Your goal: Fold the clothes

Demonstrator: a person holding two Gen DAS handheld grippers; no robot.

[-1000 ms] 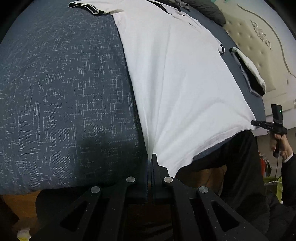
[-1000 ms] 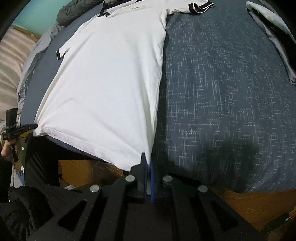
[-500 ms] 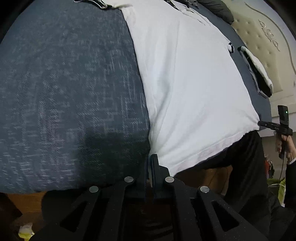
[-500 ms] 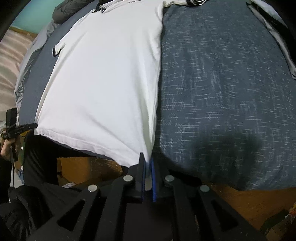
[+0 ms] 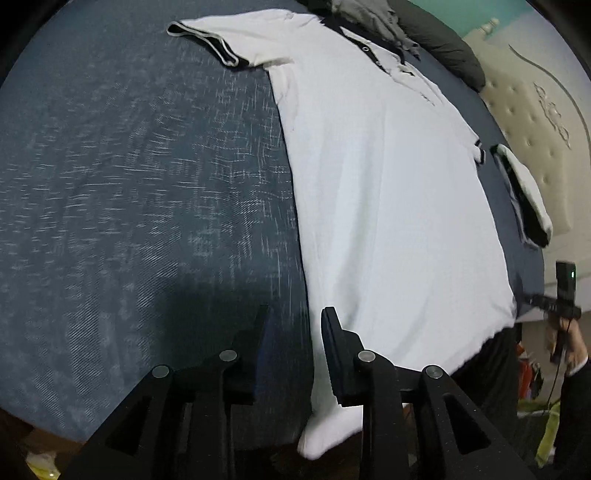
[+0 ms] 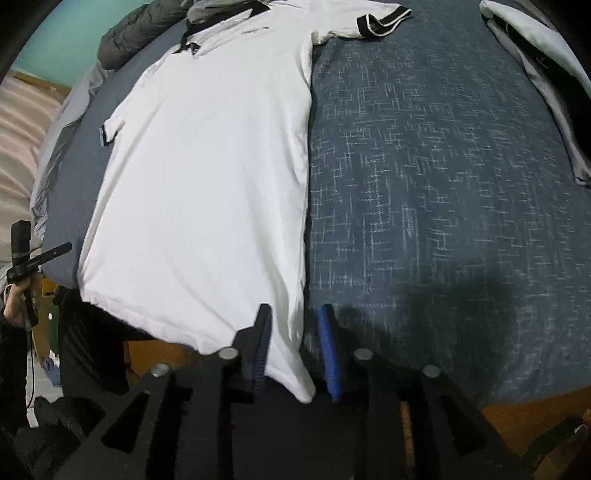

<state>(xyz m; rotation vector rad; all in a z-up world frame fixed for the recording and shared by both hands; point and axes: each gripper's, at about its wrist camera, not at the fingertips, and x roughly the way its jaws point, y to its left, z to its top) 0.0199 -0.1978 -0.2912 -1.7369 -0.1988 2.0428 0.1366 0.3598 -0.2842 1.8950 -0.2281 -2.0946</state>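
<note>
A white polo shirt point(image 5: 388, 192) with black collar and sleeve trim lies flat, front up, on the dark blue bedspread point(image 5: 129, 184). Its hem reaches the near bed edge. My left gripper point(image 5: 295, 317) hovers over one hem corner. Its jaws are opening and the corner hangs loose between and below them, with no pad pressing on it. In the right wrist view the same shirt point(image 6: 207, 177) spreads to the left. My right gripper point(image 6: 294, 314) is over the other hem corner. Its jaws are opening too, and the cloth lies slack between the blue pads point(image 6: 328, 354).
A folded white and black garment point(image 5: 524, 199) point(image 6: 535, 55) lies near the bed's side by a cream tufted headboard point(image 5: 535, 122). A dark grey jacket point(image 5: 424, 33) point(image 6: 140, 33) is bunched beyond the collar. The person's dark trousers point(image 6: 92, 343) stand at the bed's near edge.
Both grippers were shut on the hem corners and now stand apart. The corners have dropped over the bed edge, and the pulled creases in the shirt have eased.
</note>
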